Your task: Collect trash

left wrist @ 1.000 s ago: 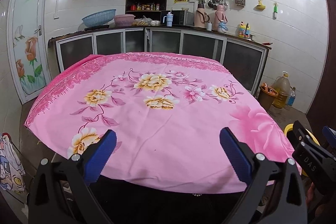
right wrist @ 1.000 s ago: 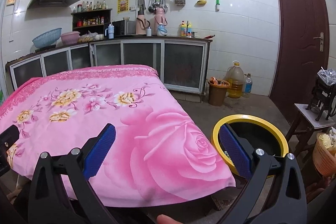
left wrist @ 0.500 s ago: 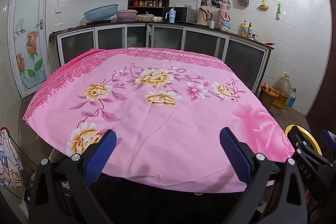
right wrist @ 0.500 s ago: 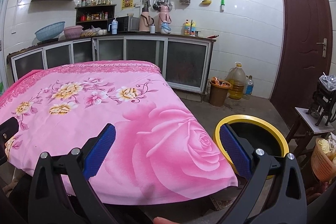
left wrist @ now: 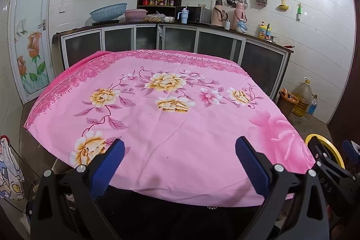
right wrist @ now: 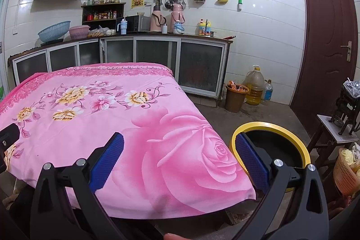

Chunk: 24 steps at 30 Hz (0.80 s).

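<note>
A table under a pink flowered cloth [left wrist: 171,132] fills the left wrist view and shows in the right wrist view [right wrist: 139,134]. I see no trash on it. A black bin with a yellow rim [right wrist: 292,138] stands on the floor at the table's right corner; its rim also shows in the left wrist view [left wrist: 324,145]. My left gripper [left wrist: 180,163] is open and empty above the table's near edge. My right gripper [right wrist: 180,161] is open and empty over the near right corner; its right finger overlaps the bin. It also shows in the left wrist view [left wrist: 333,165].
Kitchen cabinets [left wrist: 202,42] run along the back wall. A brown bucket [right wrist: 236,98], an oil jug [right wrist: 255,87] and a bottle [right wrist: 267,90] stand on the floor at the back right. A stool [right wrist: 333,134] and an orange basket [right wrist: 346,172] are at the right.
Both views have tilted slightly down and the grippers have risen a little; the table sits lower in the frames. Both grippers stayed open and empty.
</note>
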### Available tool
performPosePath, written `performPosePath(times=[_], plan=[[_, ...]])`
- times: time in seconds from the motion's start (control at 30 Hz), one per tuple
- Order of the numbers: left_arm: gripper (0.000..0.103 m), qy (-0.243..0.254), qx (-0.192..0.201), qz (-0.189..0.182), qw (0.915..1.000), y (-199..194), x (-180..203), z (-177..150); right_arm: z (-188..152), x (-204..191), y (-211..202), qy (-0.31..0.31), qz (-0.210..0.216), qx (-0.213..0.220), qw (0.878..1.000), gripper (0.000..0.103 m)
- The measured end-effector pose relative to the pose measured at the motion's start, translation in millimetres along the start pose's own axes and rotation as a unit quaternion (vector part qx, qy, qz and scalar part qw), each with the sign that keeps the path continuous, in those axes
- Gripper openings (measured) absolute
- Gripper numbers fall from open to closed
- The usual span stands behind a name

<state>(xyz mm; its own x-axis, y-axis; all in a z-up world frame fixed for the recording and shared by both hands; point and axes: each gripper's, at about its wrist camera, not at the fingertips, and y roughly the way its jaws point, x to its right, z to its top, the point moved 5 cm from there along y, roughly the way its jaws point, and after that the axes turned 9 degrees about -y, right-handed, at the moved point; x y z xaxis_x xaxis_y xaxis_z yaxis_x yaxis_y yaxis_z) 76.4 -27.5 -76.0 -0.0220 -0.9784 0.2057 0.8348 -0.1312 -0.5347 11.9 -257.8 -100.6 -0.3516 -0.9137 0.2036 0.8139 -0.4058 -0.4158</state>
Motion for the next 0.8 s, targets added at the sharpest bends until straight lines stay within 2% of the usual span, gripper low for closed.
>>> performPosePath(times=[0.8], plan=[[0.095, 0.002, -0.003, -0.003, 1.0000, 1.0, 1.6, -0.9, -3.3, -0.7, 2.3, -0.003, 0.005, -0.005, 1.000, 0.095]])
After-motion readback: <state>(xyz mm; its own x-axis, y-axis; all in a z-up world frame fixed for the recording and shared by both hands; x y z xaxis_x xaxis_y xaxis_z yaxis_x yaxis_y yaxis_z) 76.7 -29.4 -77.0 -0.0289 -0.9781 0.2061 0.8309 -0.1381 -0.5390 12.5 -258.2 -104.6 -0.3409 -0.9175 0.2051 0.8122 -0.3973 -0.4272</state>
